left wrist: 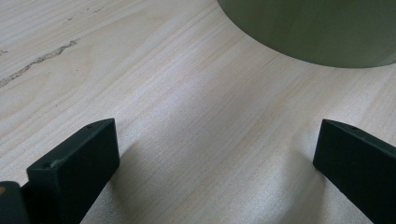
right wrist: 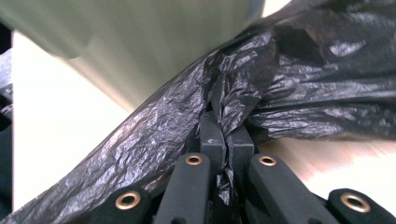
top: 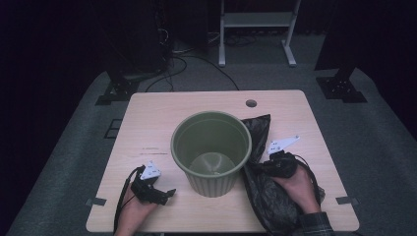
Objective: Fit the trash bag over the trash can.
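An olive-green ribbed bin (top: 211, 152) stands empty at the middle of the wooden table (top: 162, 113). A crumpled black plastic bag (top: 268, 194) lies against its right side and spreads toward the front edge. My right gripper (top: 261, 168) is shut on a fold of that black bag (right wrist: 243, 93), with the film pinched between its pads just beside the bin wall (right wrist: 154, 42). My left gripper (top: 169, 192) rests low near the front left of the table, its jaws wide apart over bare wood with nothing between them. The bin's base (left wrist: 317, 32) shows ahead of the left gripper (left wrist: 215, 154).
A round cable hole (top: 251, 103) sits in the table near its far edge. Beyond the table are a white metal frame (top: 255, 29), dark stands and cables on grey carpet. Bare wood lies left of the bin.
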Available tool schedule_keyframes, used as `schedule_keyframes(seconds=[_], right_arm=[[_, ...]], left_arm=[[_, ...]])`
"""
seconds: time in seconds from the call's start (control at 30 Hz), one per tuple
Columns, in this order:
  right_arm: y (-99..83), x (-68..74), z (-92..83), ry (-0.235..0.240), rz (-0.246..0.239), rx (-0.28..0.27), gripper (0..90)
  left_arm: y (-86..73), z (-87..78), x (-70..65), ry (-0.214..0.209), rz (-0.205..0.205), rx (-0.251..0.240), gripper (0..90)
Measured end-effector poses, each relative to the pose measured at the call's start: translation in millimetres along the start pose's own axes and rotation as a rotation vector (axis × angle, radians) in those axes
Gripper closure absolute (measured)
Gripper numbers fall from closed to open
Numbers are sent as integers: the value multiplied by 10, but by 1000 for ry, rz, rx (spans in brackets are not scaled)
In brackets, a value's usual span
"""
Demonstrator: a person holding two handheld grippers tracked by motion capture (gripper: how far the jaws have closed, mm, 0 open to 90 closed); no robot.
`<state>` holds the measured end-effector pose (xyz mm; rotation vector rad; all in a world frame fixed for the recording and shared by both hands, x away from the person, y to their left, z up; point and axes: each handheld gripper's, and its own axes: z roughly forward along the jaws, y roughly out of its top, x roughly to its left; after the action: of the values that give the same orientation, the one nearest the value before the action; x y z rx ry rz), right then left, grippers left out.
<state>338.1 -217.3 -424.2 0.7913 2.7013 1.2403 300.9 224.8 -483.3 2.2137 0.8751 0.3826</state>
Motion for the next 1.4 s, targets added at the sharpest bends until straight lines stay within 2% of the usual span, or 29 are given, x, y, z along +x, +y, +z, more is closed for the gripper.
schedule_keyframes(seconds=[0.17,0.47,0.7,0.97,1.2,1.4], right_arm=[[79,84,-147,35,-39,-1,883],[242,169,-458,95,-89,-68,883],[338,218,-631,150,-125,-120,883],[526,289,-867,195,-173,-185,883],[703,336,-980,221,-211,-224,883],[906,404,-1059,237,-249,-235,882]], left_arm=[[0,0,0,0,0,0,0],[0,-1,0,0,1,2,0],[0,-1,0,0,0,2,0],[0,-1,0,-1,0,2,0],[0,-1,0,0,1,2,0],[-1,0,0,0,0,0,0]])
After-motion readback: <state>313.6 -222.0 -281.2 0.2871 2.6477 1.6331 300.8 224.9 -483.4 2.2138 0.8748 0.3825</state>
